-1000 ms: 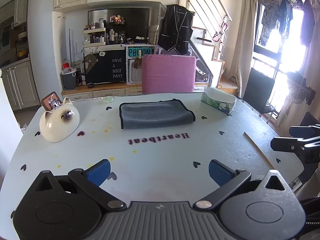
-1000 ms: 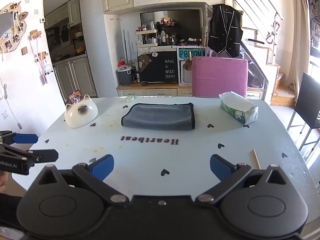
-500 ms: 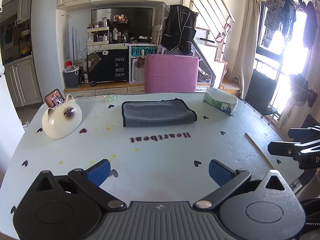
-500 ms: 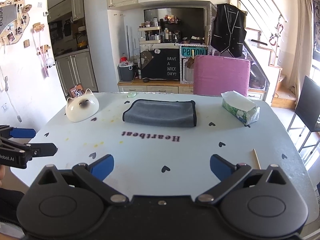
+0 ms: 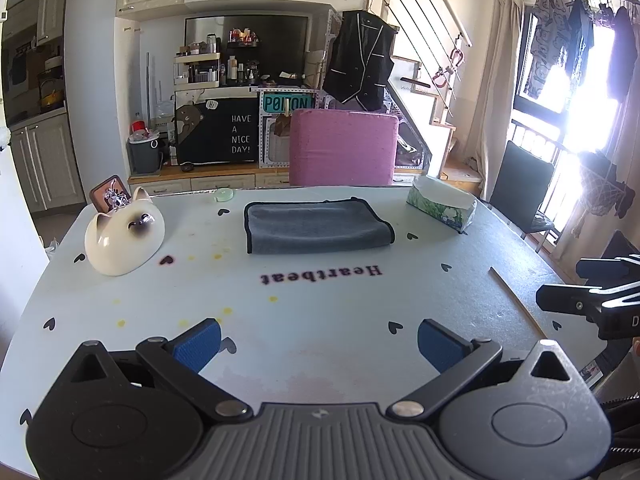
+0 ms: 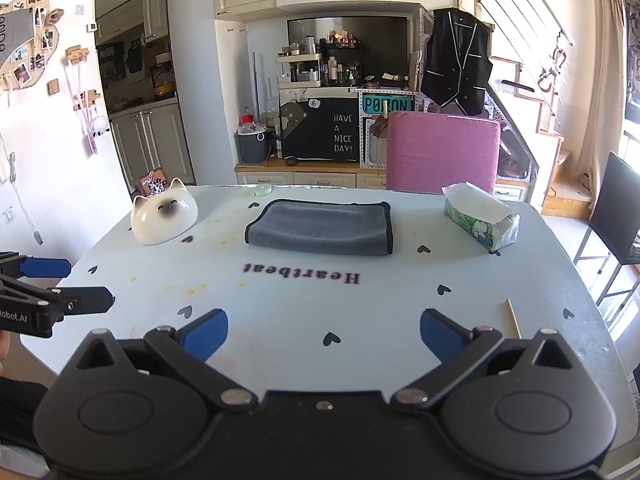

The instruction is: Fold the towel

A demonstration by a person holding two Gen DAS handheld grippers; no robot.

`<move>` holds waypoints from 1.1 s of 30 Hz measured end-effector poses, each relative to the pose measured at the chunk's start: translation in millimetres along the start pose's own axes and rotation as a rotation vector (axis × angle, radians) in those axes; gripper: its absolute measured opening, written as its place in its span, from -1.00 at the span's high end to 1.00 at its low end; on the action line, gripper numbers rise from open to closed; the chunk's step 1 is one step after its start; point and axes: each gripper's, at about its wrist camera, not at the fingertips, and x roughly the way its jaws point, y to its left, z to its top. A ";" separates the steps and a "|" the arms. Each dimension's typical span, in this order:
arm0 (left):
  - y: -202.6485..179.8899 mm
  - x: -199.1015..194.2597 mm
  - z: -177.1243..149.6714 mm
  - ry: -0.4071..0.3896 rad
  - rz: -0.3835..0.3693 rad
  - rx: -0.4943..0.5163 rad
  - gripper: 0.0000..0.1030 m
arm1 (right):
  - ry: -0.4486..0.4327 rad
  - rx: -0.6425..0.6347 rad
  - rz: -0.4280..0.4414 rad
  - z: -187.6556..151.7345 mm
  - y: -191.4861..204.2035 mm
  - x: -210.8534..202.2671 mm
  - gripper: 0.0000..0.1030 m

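Note:
A grey towel (image 5: pixel 316 227) with dark edging lies folded flat at the far middle of the white table (image 5: pixel 320 312); it also shows in the right wrist view (image 6: pixel 322 228). My left gripper (image 5: pixel 318 346) is open and empty, above the table's near edge, well short of the towel. My right gripper (image 6: pixel 324 332) is open and empty too, also near the front edge. Each gripper shows from the side in the other's view: the right gripper (image 5: pixel 592 286) at the right edge, the left gripper (image 6: pixel 56 284) at the left edge.
A white cat-shaped ceramic piece (image 5: pixel 124 238) sits at the far left. A tissue box (image 5: pixel 442 208) stands at the far right. A thin wooden stick (image 5: pixel 516 300) lies near the right edge. A pink chair (image 5: pixel 344 148) stands behind the table.
Both grippers have drawn back and risen slightly, so the table and towel look a little farther and lower. The towel has not moved.

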 end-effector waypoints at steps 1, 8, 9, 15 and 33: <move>0.3 0.1 0.1 0.000 0.000 0.000 -1.00 | 0.000 -0.001 0.000 0.2 0.3 -0.5 -0.99; 0.2 0.1 -0.1 -0.001 0.000 -0.001 -1.00 | -0.003 -0.002 0.000 -0.4 0.7 -1.4 -0.99; 0.2 0.1 -0.1 -0.001 0.000 0.000 -1.00 | -0.003 -0.002 0.000 -0.4 0.7 -1.3 -0.99; 0.4 0.0 -0.9 -0.002 -0.001 0.001 -1.00 | -0.003 -0.002 0.001 -0.4 0.6 -1.3 -0.99; -0.4 -0.1 -1.8 -0.004 -0.005 -0.001 -1.00 | -0.004 -0.002 0.001 -0.6 1.6 -1.8 -0.99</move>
